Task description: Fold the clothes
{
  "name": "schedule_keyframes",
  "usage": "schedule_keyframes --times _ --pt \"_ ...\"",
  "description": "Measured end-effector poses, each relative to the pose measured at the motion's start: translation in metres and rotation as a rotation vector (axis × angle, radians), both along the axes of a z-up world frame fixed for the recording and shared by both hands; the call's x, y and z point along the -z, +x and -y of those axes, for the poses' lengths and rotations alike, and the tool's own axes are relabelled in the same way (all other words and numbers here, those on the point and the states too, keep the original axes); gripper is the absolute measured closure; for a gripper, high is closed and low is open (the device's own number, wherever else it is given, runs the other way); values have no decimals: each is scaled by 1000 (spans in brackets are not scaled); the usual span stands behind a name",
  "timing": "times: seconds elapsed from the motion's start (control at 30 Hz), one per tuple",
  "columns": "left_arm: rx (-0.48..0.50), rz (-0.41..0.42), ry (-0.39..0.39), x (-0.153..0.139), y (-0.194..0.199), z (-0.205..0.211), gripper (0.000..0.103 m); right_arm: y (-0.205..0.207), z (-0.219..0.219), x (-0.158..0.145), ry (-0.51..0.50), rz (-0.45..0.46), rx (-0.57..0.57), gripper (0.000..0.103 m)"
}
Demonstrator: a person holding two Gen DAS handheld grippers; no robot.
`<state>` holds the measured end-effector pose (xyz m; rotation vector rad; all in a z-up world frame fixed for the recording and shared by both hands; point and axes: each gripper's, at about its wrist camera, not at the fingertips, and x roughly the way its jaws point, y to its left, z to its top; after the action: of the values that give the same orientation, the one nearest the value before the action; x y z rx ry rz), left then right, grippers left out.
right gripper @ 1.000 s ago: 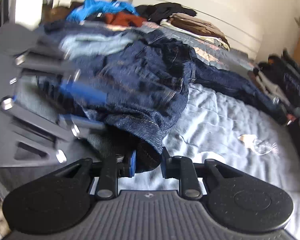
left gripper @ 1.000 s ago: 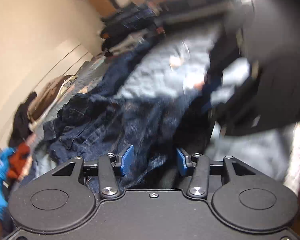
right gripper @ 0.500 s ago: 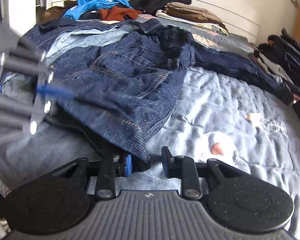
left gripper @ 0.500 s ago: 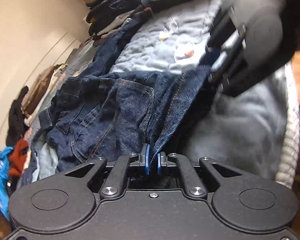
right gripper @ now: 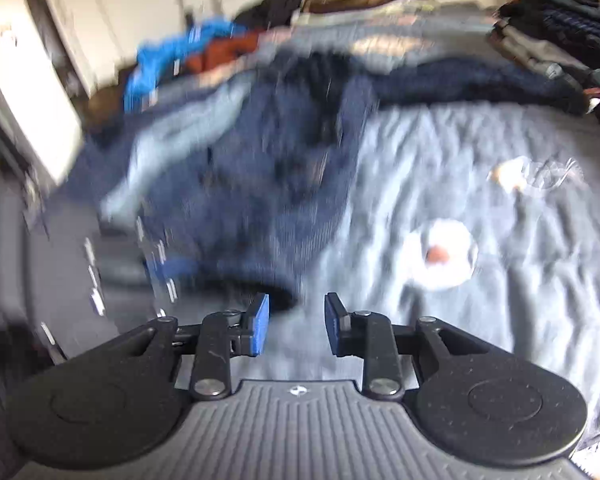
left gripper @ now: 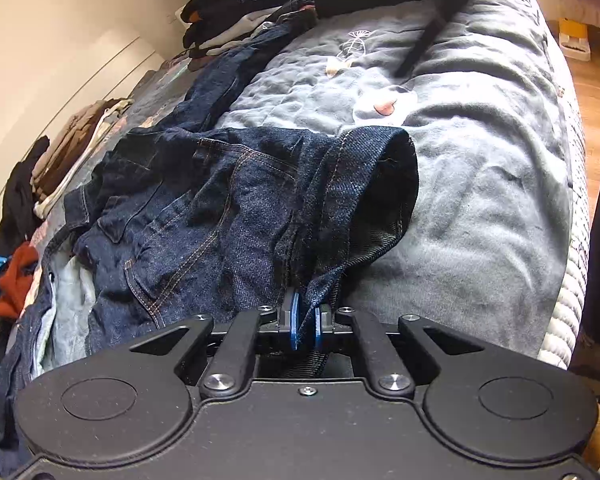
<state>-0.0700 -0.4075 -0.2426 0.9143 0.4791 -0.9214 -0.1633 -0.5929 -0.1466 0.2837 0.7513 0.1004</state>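
Observation:
A pair of dark blue jeans lies crumpled on the grey-blue bed cover. One open leg cuff faces the left wrist camera. My left gripper is shut on a fold of the jeans' denim near that cuff, which runs between its blue pads. In the blurred right wrist view, my right gripper hovers above the cover beside the jeans. Its jaws are opening and nothing is between them. The cuff lies just beyond its left pad, apart from it.
Folded dark clothes are stacked at the far end of the bed. Beige and brown folded clothes and red and blue garments lie along the wall side. A black bar rests on the cover. Wooden floor borders the bed's right edge.
My left gripper went from open to shut on the jeans' denim. My right gripper let go of the cuff, swung up and away, and left the left wrist view.

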Motion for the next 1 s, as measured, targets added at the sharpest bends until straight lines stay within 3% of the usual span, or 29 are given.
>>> schedule_keyframes --times 0.13,0.27,0.33,0.43,0.5,0.6,0.8,0.9,1.0 --pt "2 9 6 1 -1 0 95 27 10 -25 67 101 -26 72" --pt "-5 -4 6 2 2 0 95 73 -6 -9 -3 18 -137 72" --pt "-8 -10 13 3 2 0 95 84 -16 14 0 -67 -201 72" --pt "1 -9 27 8 2 3 94 85 -17 51 -26 -146 -187 71" --pt "4 2 31 9 1 3 94 77 -13 63 -32 -106 -205 71" --pt "-6 -6 19 7 3 1 94 75 -22 53 -91 -95 -198 71" --pt "-20 -20 15 6 5 2 94 62 8 29 171 -56 -172 70" --pt "-23 -28 12 6 6 2 94 57 7 36 155 -75 -194 70" --pt "-17 -23 14 8 5 2 93 56 -5 47 58 -94 -241 70"
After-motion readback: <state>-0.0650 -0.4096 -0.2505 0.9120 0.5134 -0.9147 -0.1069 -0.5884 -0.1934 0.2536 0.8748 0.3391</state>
